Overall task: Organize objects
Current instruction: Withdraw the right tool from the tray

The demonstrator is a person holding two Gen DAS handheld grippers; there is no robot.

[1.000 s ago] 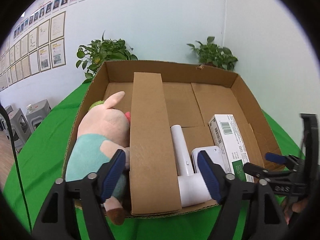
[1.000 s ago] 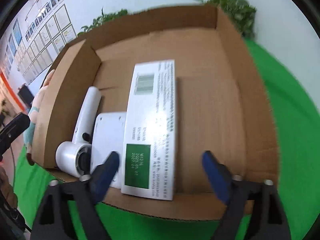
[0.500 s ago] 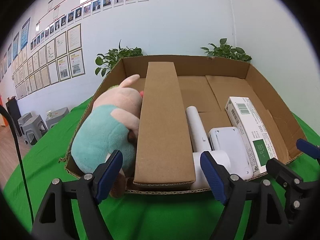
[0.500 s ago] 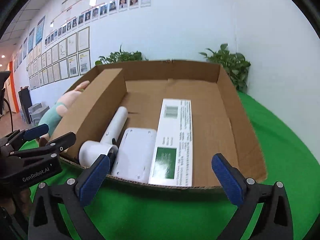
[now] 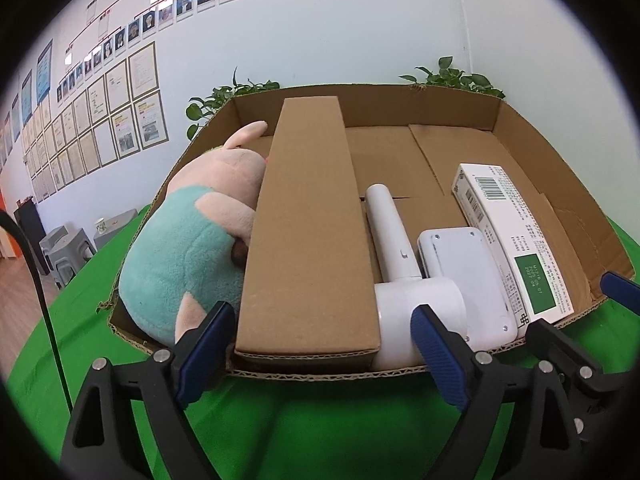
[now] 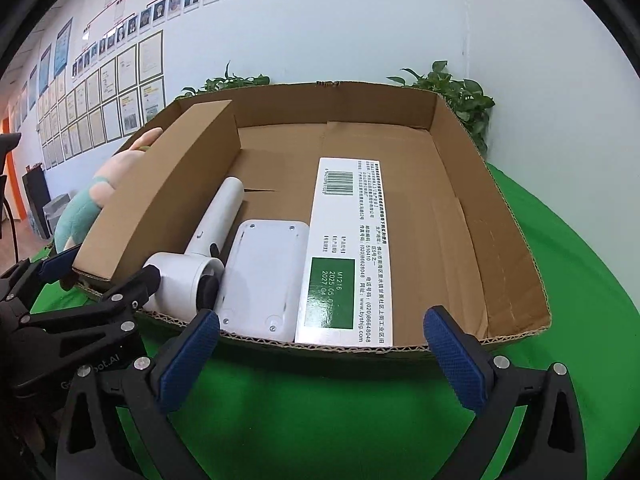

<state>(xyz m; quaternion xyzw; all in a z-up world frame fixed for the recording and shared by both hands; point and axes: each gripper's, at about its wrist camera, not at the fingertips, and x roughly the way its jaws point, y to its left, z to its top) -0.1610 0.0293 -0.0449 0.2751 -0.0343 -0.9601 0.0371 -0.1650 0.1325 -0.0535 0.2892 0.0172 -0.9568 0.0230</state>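
- A shallow cardboard tray (image 5: 560, 184) sits on a green cloth (image 6: 320, 412); every place below is given relative to this tray.
- A long cardboard divider (image 5: 308, 240) runs from the tray's near edge to its far wall and splits it into 2 compartments.
- In the narrow compartment left of the divider lies a plush toy (image 5: 188, 248), teal and pink, pressed against the divider and bulging over the tray's left wall.
- In the wide compartment, just right of the divider, lies a white hair dryer (image 6: 200, 260), its barrel at the tray's near edge and its handle pointing toward the far wall.
- A flat white device (image 6: 264, 280) lies beside the dryer, touching it, also at the near edge.
- A long white box (image 6: 348, 248) with a barcode and a green label lies against the device's right side, reaching from the near edge toward the tray's middle.
- The rest of the wide compartment, right of the box, shows only bare cardboard floor.
- The left gripper (image 5: 320, 352) hovers just outside the tray's near edge, in front of the divider; its jaws are opening, already wide, with nothing held between them.
- The right gripper (image 6: 320, 356) hovers outside the near edge, in front of the box; its jaws stand wide apart and grip nothing.
- 2 leafy plants (image 6: 456, 96) stand behind the tray's far wall, against a pale wall hung with framed papers (image 5: 116, 120).
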